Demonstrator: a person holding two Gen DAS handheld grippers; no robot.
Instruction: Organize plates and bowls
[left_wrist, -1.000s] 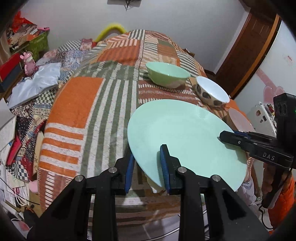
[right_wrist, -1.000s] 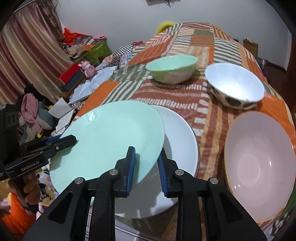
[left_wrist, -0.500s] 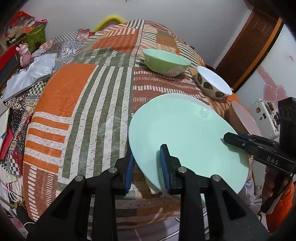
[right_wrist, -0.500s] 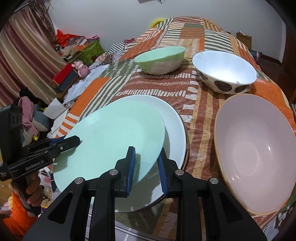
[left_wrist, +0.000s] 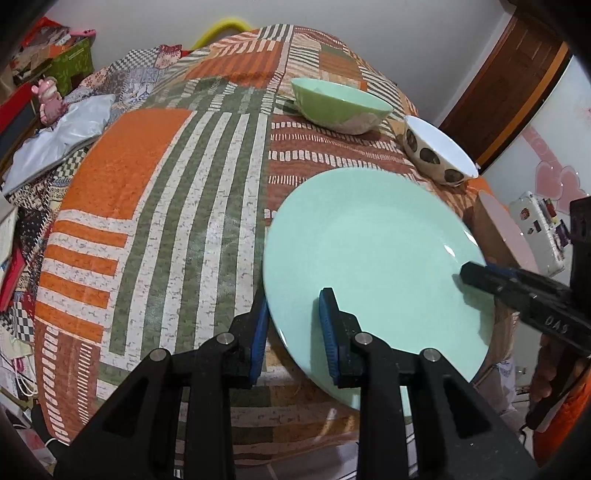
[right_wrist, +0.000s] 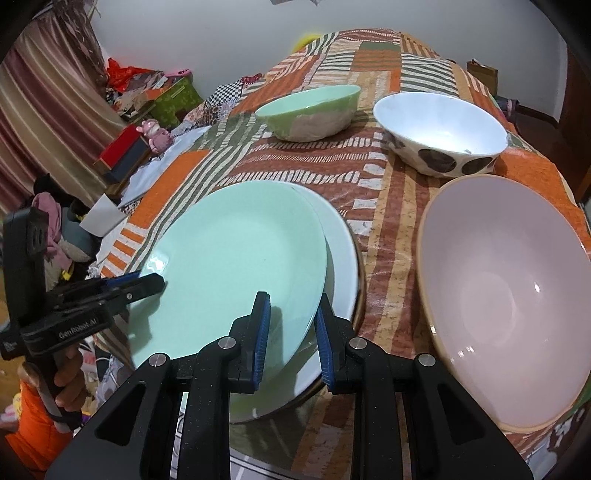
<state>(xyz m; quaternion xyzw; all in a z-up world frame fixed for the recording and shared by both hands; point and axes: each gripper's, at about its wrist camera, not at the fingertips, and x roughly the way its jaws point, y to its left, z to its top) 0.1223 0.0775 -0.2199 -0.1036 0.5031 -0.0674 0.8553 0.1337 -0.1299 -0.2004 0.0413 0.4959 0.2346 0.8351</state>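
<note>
Green plate (right_wrist: 236, 266): held at two points on its rim, one gripper at each side; tilted slightly, lying over the white plate (right_wrist: 341, 251) and offset toward the left of the right wrist view. Whether the two plates touch cannot be told.
Left gripper (left_wrist: 291, 325): jaws nearly closed, clamped on the green plate's near-left rim, one blue pad above the plate and one below. Also seen at the left edge of the right wrist view (right_wrist: 147, 282), held by a hand (right_wrist: 68, 376) with an orange sleeve.
Right gripper (right_wrist: 291, 332): jaws nearly closed, clamped on the green plate's near-right rim. In the left wrist view its tip (left_wrist: 476, 275) is seen on the plate's far right rim.
White plate: flat on the tabletop (right_wrist: 388, 206), mostly covered by the green plate; its right part is exposed.
Pink bowl (right_wrist: 506, 295): large, upright, just right of the white plate, apart from it.
Spotted bowl (right_wrist: 439, 133): white inside, dark spots outside; upright, behind the pink bowl.
Green bowl (right_wrist: 310, 110): upright, left of the spotted bowl, apart from it.
Tabletop: covered by a patchwork cloth of orange, green and brown stripes.
Surroundings: clutter on the floor at left, including a pink toy (left_wrist: 48, 103) and a green box (right_wrist: 173, 96); a brown door (left_wrist: 506, 81) at right.
</note>
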